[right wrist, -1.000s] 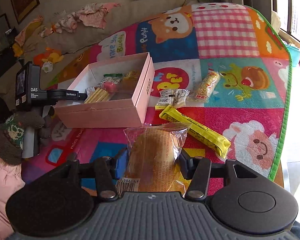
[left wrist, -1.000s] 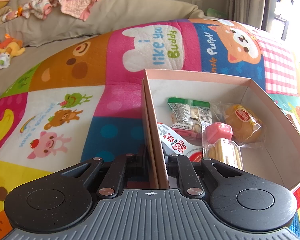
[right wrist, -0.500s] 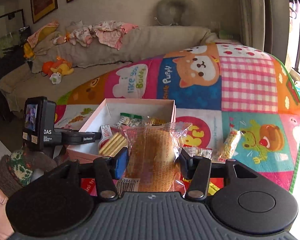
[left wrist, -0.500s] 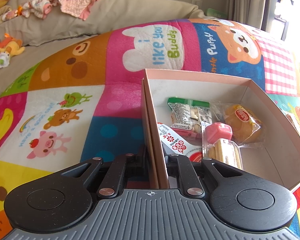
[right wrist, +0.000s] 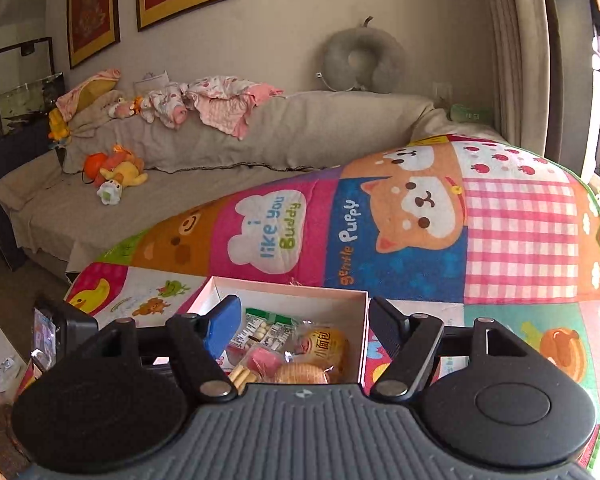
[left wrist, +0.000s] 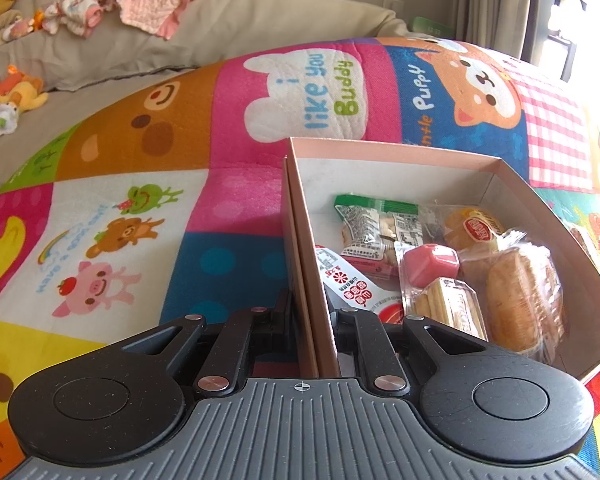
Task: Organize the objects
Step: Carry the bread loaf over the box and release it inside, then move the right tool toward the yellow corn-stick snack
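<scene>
A pink box (left wrist: 400, 150) sits on the colourful play mat and holds several snack packs. My left gripper (left wrist: 306, 312) is shut on the box's left wall (left wrist: 306, 264). A wrapped brown bread bun (left wrist: 520, 300) lies in the box at the front right, also seen in the right wrist view (right wrist: 300, 374). My right gripper (right wrist: 300, 324) is open and empty, hovering above the box (right wrist: 292, 286). Other snacks in the box are a green-topped pack (left wrist: 376, 224), a pink-capped biscuit pack (left wrist: 432, 266) and a yellow cake pack (left wrist: 474, 226).
The play mat (right wrist: 516, 232) covers the surface around the box. A beige sofa (right wrist: 204, 168) with clothes and plush toys stands behind it. The left gripper's camera body (right wrist: 56, 334) shows at the left of the right wrist view.
My right gripper carried the wrapped bun over the box, opened and let it go. The bun now lies in the box. My left gripper stayed shut on the box wall.
</scene>
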{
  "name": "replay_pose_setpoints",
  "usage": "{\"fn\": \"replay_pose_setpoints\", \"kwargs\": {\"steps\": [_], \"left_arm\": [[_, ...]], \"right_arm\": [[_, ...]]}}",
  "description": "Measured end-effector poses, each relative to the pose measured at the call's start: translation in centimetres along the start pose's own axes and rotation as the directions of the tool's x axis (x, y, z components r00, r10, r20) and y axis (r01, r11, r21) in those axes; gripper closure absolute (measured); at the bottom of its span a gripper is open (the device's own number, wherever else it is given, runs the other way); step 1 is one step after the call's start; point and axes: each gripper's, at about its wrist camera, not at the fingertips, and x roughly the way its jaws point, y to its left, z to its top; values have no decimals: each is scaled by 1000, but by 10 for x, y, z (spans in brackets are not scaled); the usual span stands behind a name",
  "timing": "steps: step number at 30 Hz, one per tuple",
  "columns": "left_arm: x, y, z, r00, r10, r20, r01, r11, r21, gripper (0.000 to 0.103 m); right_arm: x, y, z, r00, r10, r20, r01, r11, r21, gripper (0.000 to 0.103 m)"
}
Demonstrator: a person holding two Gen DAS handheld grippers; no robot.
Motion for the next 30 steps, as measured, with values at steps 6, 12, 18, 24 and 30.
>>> {"fn": "replay_pose_setpoints", "kwargs": {"steps": [6, 12, 18, 24, 30], "left_arm": [[0, 0, 0, 1000, 1, 1, -1, 1000, 2, 89], [0, 0, 0, 1000, 1, 1, -1, 1000, 1, 89], [0, -1, 0, 1000, 1, 1, -1, 1000, 2, 89], [0, -1, 0, 1000, 2, 1, -2, 1000, 2, 89], [0, -1, 0, 1000, 1, 1, -1, 1000, 2, 89]], "right_arm": [[6, -12, -15, 999, -34, -40, 35, 999, 14, 28], [8, -31, -27, 996, -65, -65, 68, 997, 32, 25], [12, -53, -41, 990, -99, -105, 106, 993, 59, 23], [17, -93, -53, 977, -153, -151, 171, 978, 117, 22], [44, -131, -66, 961, -164, -223, 215, 949, 231, 22]]}}
